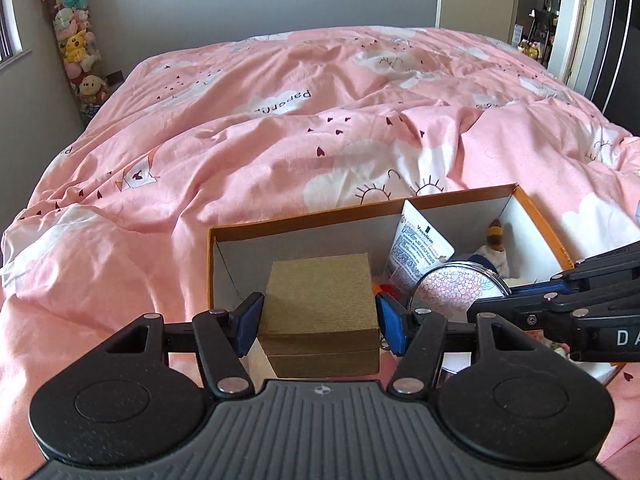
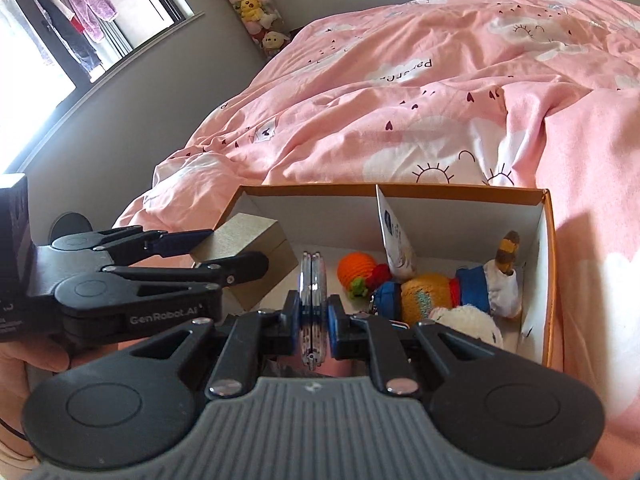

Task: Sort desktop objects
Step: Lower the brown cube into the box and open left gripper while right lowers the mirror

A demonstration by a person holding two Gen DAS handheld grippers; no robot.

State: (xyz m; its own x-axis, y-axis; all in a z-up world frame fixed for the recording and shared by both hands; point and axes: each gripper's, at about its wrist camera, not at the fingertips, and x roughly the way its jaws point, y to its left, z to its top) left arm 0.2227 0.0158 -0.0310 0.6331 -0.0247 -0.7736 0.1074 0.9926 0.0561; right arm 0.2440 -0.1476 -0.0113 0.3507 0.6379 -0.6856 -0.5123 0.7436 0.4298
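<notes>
Your left gripper (image 1: 318,322) clamps wide on the rigid olive-gold cardboard gift box (image 1: 320,308); your right gripper (image 2: 313,316) pinches the slippery, fragile round compact mirror (image 2: 312,280) edgewise, so keep both grips steady.

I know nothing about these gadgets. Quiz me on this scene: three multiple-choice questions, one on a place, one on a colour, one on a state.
1. Where is the white tube?
A. inside the cardboard box
B. on the quilt
C. on the floor

2. What colour is the small box in the left gripper?
A. red
B. olive gold
C. white

3. How does the right gripper stand?
A. wide open, empty
B. shut on the round mirror
C. shut on a plush toy

Answers:
1 A: the tube leans against the divider inside the cardboard box.
2 B: the lidded cube between the blue pads is olive gold.
3 B: the pads pinch the mirror edge-on.
</notes>
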